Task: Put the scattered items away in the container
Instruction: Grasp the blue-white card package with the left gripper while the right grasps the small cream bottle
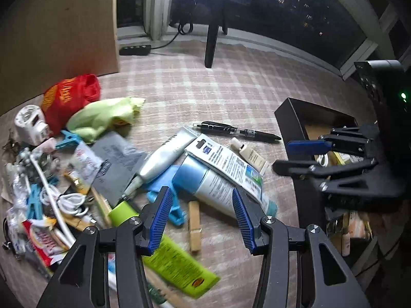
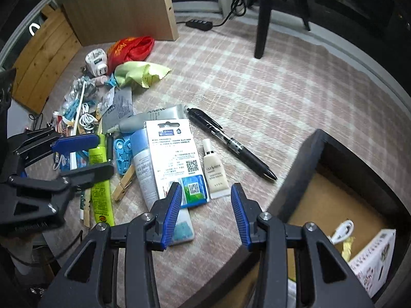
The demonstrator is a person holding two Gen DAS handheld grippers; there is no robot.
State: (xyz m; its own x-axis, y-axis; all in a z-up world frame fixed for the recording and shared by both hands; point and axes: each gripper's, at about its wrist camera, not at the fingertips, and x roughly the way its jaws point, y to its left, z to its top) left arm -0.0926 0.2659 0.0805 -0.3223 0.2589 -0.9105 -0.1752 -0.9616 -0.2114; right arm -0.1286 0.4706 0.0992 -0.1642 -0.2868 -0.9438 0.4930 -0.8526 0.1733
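Left gripper (image 1: 201, 220): fingers spread wide, nothing between the pads, hovering over the clutter. Directly ahead of its fingertips lies a blue-capped tube (image 1: 213, 184), with a white carded packet (image 1: 226, 164) lying across the tube's upper side. A wooden clothespin (image 1: 194, 225) sits in the gap between the two fingers, flat on the checked cloth (image 1: 205, 89). A lime-green tube (image 1: 177, 261) runs under the left finger. Beyond the packet, a black pen (image 1: 236, 131) and a small cream sample tube (image 1: 250, 155) lie side by side, apart from the main heap.

Right gripper (image 2: 205, 214): fingers also spread, empty. Its left fingertip overlaps the lower corner of the white carded packet (image 2: 174, 159); the small cream sample tube (image 2: 214, 169) lies just ahead of the gap, the black pen (image 2: 231, 143) further ahead and to the right.

Container: black-walled box (image 2: 308, 159) with a brown floor, right of the right fingers. Inside it: a white cable (image 2: 343, 228) and a printed white carton (image 2: 372, 259).

Far left of both grippers: heap with red pouch (image 2: 131, 48), green cloth (image 2: 138, 73), white plug adapter (image 2: 96, 60).
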